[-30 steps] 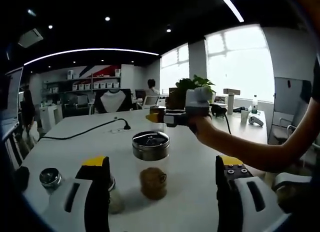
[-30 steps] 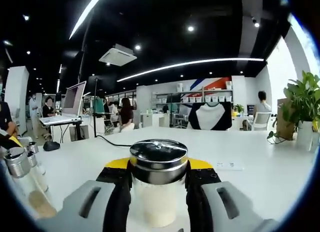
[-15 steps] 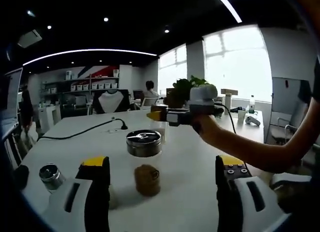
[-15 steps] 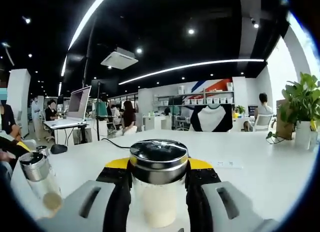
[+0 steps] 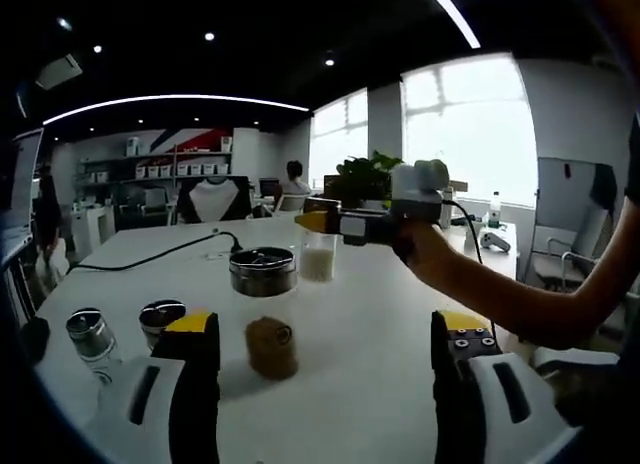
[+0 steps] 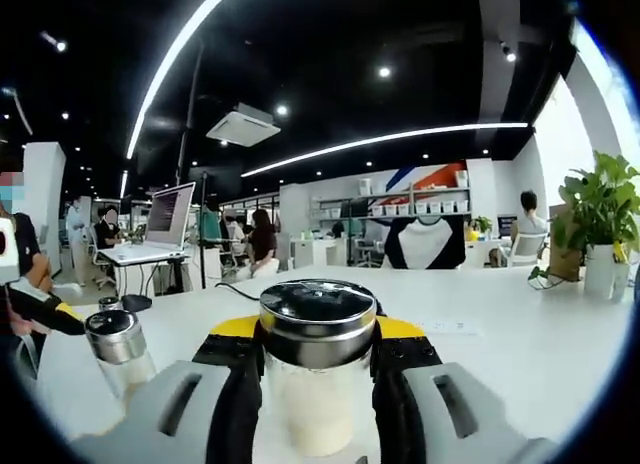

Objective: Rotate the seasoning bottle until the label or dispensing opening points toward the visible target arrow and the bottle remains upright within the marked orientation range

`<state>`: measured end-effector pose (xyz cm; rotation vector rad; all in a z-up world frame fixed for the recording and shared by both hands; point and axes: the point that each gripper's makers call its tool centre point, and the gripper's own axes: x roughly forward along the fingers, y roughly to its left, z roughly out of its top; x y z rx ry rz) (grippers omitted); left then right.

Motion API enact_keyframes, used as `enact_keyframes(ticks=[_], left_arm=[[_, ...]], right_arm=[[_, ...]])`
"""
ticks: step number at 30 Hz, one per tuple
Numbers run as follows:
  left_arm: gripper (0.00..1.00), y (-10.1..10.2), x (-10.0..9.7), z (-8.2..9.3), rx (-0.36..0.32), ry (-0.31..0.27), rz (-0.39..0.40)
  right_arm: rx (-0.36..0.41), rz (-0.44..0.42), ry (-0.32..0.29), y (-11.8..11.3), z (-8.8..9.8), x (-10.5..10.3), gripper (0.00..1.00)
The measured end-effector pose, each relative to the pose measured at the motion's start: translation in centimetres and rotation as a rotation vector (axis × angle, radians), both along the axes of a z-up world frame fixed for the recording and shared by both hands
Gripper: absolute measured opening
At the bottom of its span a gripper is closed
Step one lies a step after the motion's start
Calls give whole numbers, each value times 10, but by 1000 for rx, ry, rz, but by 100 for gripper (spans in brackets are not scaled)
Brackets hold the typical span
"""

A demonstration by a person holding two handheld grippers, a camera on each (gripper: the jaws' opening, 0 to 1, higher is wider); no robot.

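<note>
**Trainee:** White table point(image 5: 370, 354), open-plan office behind it. Which step is running?

**Operator:** I am carrying the seasoning bottle point(image 6: 318, 369) clenched between the right gripper point(image 6: 318, 384) jaws, upright, with its steel lid point(image 6: 318, 319) level. In the left gripper view the same bottle point(image 5: 318, 256) is hanging just above the table, beyond the brown-filled jar point(image 5: 265, 319).

**Trainee:** And the left gripper point(image 5: 318, 374)?

**Operator:** I am holding it released, jaws wide apart and grasping nothing, just short of the brown-filled jar. Two smaller shakers point(image 5: 92, 336) are standing to that jar's left.

**Trainee:** Next move?

**Operator:** I am seeing no target arrow, so I judge the turn is under way but unconfirmed. It calls for twisting about the bottle's upright axis without tipping it.
</note>
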<state>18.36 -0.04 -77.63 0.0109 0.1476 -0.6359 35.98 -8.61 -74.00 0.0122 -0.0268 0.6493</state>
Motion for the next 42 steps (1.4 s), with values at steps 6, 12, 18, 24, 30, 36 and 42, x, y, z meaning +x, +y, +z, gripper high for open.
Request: enact_keyframes(ticks=[6, 12, 18, 24, 30, 36, 42], left_arm=[[87, -4, -5, -1, 17, -14, -18], [82, -13, -12, -4, 25, -13, -39], [83, -18, -15, -5, 34, -13, -48], [83, -26, -12, -5, 72, -31, -72], [83, -39, -10, -9, 69, -25, -95], [82, -46, -13, -14, 69, -14, -109], [82, -48, -13, -20, 75, -1, -107]], right_arm=[[-2, 0, -2, -2, 0, -14, 39], [0, 4, -1, -5, -1, -30, 39], [7, 11, -5, -6, 0, -44, 39], [-4, 18, -19, -4, 1, -57, 39], [2, 29, -21, -3, 2, -69, 39], [0, 39, -18, -4, 0, -78, 39], [9, 48, -19, -4, 0, -87, 39]])
